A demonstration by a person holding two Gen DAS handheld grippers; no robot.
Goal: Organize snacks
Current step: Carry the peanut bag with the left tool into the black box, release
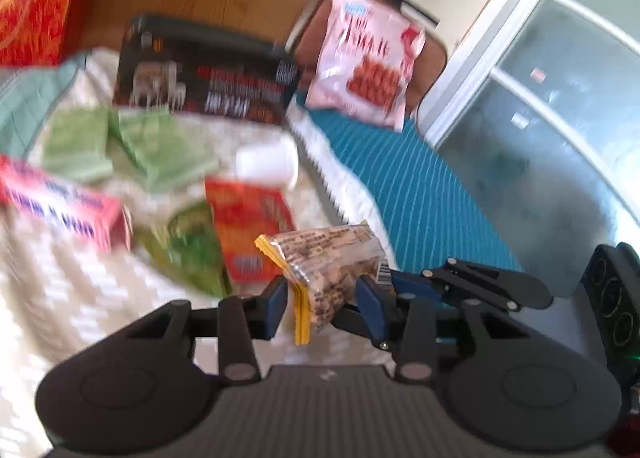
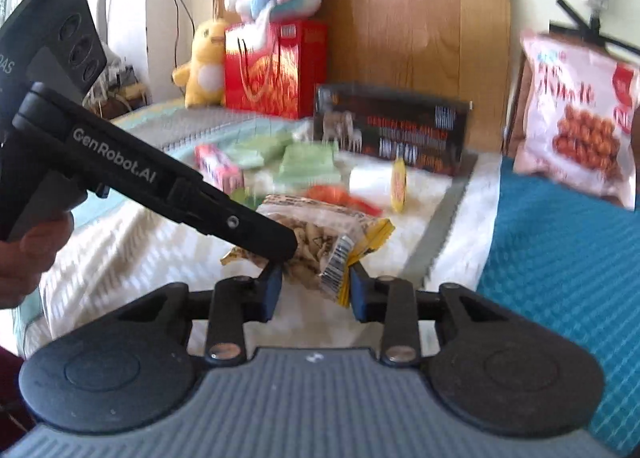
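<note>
A clear nut snack bag [image 1: 328, 258] with a yellow edge is held above the bed by both grippers. My left gripper [image 1: 324, 298] is shut on one end of it. My right gripper [image 2: 314, 286] is shut on its other end, and the bag [image 2: 320, 238] shows there with its barcode. The left gripper's arm [image 2: 180, 190] crosses the right wrist view from the left. The right gripper's fingers [image 1: 400, 282] show in the left wrist view. Loose snacks lie beyond: a red packet [image 1: 248, 226], a green bag [image 1: 192, 246], a pink box [image 1: 64, 206] and green packets [image 1: 156, 146].
A black box [image 1: 208, 70] and a red gift bag [image 2: 276, 66] stand by the wooden headboard [image 2: 400, 18]. A big pink snack bag [image 2: 576, 118] leans at the right. A white cup [image 1: 268, 162] lies on the cream blanket [image 1: 60, 298]; a teal blanket [image 2: 560, 278] is beside it.
</note>
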